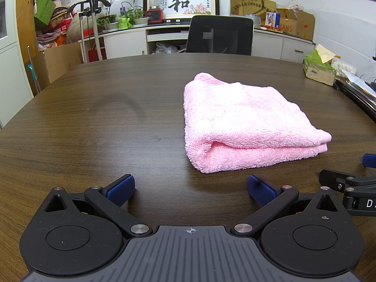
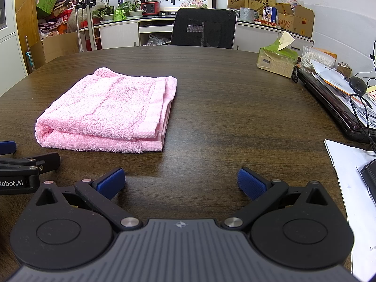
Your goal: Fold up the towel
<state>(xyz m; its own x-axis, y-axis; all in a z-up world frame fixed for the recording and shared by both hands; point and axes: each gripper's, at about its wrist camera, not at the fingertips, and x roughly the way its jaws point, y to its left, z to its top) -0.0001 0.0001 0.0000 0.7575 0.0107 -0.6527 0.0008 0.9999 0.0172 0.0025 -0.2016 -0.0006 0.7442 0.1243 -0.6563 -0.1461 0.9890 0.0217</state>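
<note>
A pink towel lies folded into a thick rectangle on the dark wooden table. It also shows in the right wrist view, ahead and to the left. My left gripper is open and empty, a little short of the towel's near left corner. My right gripper is open and empty, over bare table to the right of the towel's near edge. Each gripper shows at the edge of the other's view: the right one and the left one.
A black office chair stands at the table's far side. A green tissue box, a closed laptop with papers, a mouse and cables crowd the right edge. White paper lies near right.
</note>
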